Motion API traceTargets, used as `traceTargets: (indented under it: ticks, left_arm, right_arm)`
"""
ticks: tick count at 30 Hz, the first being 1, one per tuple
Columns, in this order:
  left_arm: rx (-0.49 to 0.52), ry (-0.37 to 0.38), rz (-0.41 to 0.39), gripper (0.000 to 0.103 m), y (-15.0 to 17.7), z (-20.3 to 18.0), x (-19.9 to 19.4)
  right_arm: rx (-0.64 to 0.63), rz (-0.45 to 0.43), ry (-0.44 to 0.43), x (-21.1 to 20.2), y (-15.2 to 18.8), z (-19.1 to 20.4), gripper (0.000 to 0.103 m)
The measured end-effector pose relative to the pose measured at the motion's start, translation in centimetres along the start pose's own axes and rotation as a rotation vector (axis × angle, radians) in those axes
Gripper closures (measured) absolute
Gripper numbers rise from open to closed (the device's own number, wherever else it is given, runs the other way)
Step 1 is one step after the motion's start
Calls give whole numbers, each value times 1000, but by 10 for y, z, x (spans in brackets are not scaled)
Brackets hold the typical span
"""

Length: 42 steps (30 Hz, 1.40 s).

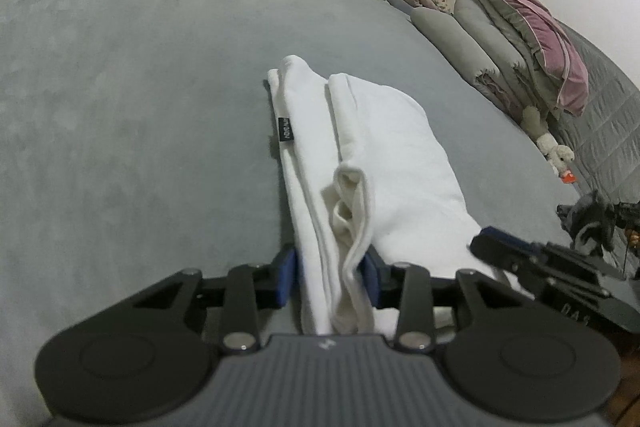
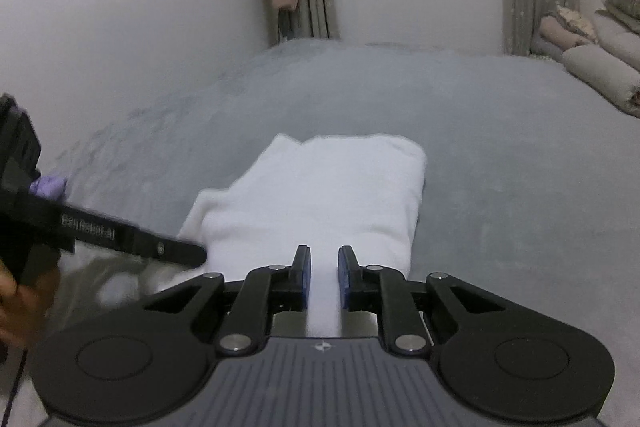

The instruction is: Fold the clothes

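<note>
I see the folded white garment [image 1: 372, 155] lying on the grey bed [image 1: 140, 107]. My left tool [image 1: 330, 277] is clenched on its bunched near edge. My right tool [image 2: 324, 277] pinches a strip of the same cloth at the near end.

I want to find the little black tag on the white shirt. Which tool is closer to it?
Left. The left tool grips the white shirt along the edge that carries the black tag. The right tool grips the shirt's other side, farther away.
</note>
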<state>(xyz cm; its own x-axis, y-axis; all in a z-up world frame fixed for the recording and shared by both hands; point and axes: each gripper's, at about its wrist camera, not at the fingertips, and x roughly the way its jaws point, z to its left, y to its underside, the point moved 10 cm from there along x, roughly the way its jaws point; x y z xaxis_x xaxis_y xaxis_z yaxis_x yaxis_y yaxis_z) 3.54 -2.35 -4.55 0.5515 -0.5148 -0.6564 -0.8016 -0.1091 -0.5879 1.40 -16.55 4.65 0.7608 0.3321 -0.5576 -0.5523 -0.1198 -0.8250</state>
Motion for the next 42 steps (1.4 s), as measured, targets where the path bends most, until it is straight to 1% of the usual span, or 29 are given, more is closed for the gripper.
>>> traceTargets:
  ticks: [4,6,7,10,12,15,20,24,32,36,37,40,41,42]
  left_arm:
    - [3,-8,-5,69,0,0,2]
    - [3,-10,-8,69,0,0,2]
    - [1,-8,-9,69,-1,0,2]
    - [-5,-6,-8,69,-1,0,2]
    - [-8,-5,-5,69,-1,0,3]
    - [-2,-11,-4,68,-2,-1,4]
    - [11,-24,-9,68,-1,-2,2]
    - [7,-24,-12,67,-1,-1,1]
    - [0,-25,-16,66,0,1,0]
    - [-3,-21,-17,65,0,2,1]
    - [-6,-20,-17,65,0,1,1]
    - [-7,-19,-16,64,1,0,1]
    - [-6,-20,-17,64,1,0,1]
    - [-4,-21,-17,64,0,-1,1]
  right_arm:
    - [32,32,-4,17,11,0,88]
    - [-14,39,33,20,10,6,88]
    - [-10,41,35,17,8,7,88]
    - [31,31,-2,-6,-1,3,88]
    - [13,20,-8,-23,-3,0,88]
    - [-3,55,0,-28,7,-5,87]
    - [12,99,-7,-17,19,-8,85]
    - [-34,98,30,-12,25,-1,85]
    - [-39,90,34,-12,22,0,84]
    - [-46,54,36,-12,18,0,83]
    - [-28,46,24,-11,16,-2,81]
    - [65,23,-37,-12,10,-10,67]
    - [86,20,-49,-11,9,-12,65]
    - [79,20,-35,-10,9,-13,65]
